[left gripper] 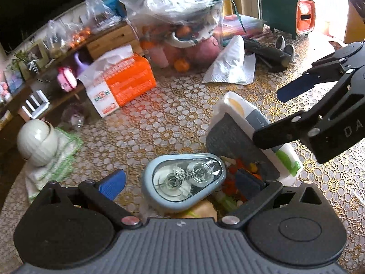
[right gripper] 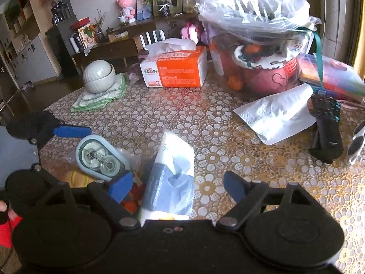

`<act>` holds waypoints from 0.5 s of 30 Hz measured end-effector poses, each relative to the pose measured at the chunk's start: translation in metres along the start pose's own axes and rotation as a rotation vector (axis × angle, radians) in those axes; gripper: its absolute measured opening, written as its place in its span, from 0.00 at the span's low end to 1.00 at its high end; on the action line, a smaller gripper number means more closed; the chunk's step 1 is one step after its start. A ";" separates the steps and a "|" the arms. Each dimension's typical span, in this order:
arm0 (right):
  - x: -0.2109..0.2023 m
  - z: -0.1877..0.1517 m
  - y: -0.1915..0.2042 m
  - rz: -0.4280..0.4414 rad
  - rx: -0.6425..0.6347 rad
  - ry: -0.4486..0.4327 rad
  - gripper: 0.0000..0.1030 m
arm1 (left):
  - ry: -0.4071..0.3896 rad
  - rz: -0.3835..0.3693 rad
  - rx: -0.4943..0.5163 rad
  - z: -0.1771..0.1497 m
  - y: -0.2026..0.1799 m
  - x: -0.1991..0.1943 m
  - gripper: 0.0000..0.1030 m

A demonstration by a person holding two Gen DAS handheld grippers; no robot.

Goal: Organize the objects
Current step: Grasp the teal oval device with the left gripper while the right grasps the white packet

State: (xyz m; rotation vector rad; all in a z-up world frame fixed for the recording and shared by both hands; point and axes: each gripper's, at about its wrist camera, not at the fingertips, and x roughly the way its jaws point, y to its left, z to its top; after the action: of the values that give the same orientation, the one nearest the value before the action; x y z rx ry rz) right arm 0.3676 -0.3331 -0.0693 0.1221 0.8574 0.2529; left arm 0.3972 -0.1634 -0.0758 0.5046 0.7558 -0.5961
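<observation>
Our left gripper [left gripper: 181, 181] has its blue fingers spread wide around the correction tape [left gripper: 183, 181], a rounded pale-blue shell with clear reels, not pressing it. Our right gripper [right gripper: 179, 186] likewise stands open, straddling the tissue pack [right gripper: 170, 175], soft white and grey plastic just right of the tape. Under the tape, orange and yellow bits are too jumbled to name. Beyond it sits the orange tissue box [left gripper: 121, 83] on the patterned tablecloth [left gripper: 159, 118].

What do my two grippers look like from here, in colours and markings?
Both the left gripper and the right gripper have black linkage arms with silver rivets and blue ribbed finger pads. The left's base is ribbed grey; the right's shell carries white letters "DA".
</observation>
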 end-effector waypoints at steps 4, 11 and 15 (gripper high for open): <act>0.010 -0.001 0.003 0.000 0.006 0.014 0.78 | -0.019 -0.032 -0.014 -0.001 0.002 0.005 1.00; 0.015 -0.005 0.003 0.002 0.029 0.026 0.50 | -0.045 -0.047 -0.026 -0.003 0.002 0.005 0.96; 0.012 -0.007 0.001 0.006 0.044 0.025 0.36 | -0.050 -0.050 -0.017 -0.005 0.000 0.002 0.73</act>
State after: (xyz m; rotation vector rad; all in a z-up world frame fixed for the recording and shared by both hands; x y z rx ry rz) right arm 0.3696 -0.3284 -0.0828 0.1626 0.8882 0.2416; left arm 0.3957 -0.1614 -0.0800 0.4549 0.7269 -0.6457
